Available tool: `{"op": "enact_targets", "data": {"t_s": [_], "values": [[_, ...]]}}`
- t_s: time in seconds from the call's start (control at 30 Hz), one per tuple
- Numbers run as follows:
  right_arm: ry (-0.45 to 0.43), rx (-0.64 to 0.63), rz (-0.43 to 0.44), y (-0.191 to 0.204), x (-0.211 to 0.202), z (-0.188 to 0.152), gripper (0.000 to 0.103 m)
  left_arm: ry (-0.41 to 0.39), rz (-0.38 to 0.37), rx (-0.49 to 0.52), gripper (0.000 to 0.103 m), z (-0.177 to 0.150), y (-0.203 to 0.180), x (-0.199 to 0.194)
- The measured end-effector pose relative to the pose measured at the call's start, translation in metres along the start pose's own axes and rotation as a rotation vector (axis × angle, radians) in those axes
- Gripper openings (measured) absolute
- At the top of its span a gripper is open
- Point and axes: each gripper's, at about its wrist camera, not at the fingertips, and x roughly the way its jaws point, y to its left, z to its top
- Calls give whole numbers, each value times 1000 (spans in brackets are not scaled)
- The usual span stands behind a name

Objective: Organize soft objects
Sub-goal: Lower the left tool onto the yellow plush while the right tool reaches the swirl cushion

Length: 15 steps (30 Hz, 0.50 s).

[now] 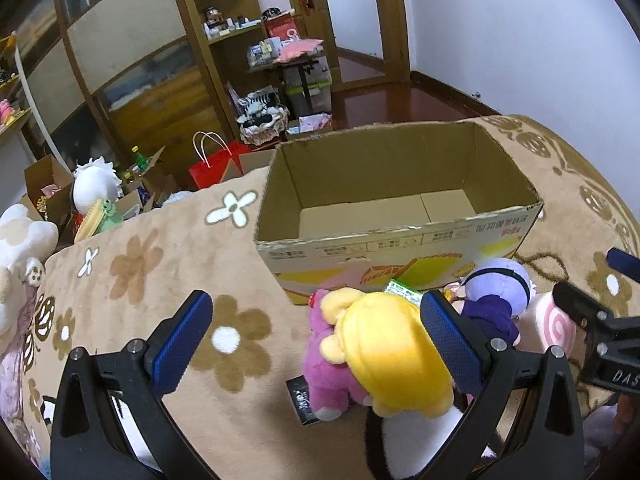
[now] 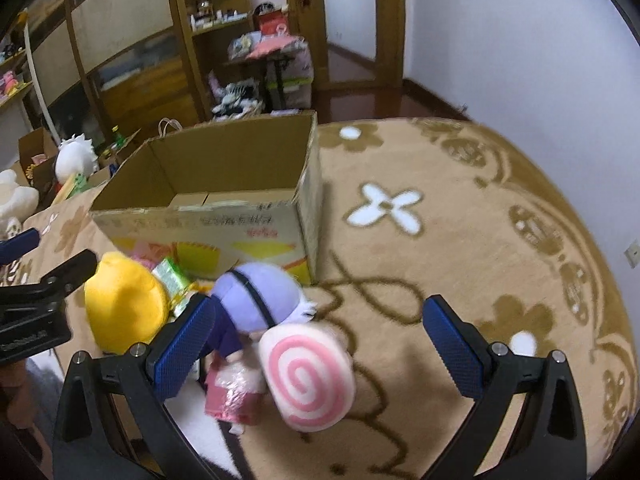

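Note:
An open cardboard box (image 1: pixel 400 236) stands empty on the flowered blanket; it also shows in the right wrist view (image 2: pixel 224 200). In front of it lies a pile of plush toys: a yellow-haired doll (image 1: pixel 396 356), a pink plush (image 1: pixel 324 376), a purple-haired doll (image 1: pixel 496 284) and a pink-swirl roll cushion (image 1: pixel 556 328). My left gripper (image 1: pixel 320 340) is open, its right finger beside the yellow doll. My right gripper (image 2: pixel 320 344) is open above the swirl cushion (image 2: pixel 308 376) and the purple doll (image 2: pixel 260 296). The yellow doll (image 2: pixel 124 300) lies to their left.
The tan flowered blanket (image 2: pixel 460 240) spreads wide to the right of the box. Beyond its left edge sit more plush toys (image 1: pixel 96 188), cartons and a red bag (image 1: pixel 216 168). Wooden shelving (image 1: pixel 216 40) and a door stand behind.

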Motion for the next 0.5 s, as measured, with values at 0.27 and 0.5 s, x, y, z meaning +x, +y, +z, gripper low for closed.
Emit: {"op": "enact_targets", "data": {"t_s": [0.27, 0.5], "values": [[120, 19, 25, 0, 26, -13, 96, 40, -18, 22, 102, -2, -14, 16], [172, 0, 33, 3, 34, -16, 88, 85, -26, 53, 102, -8, -25, 36]]}}
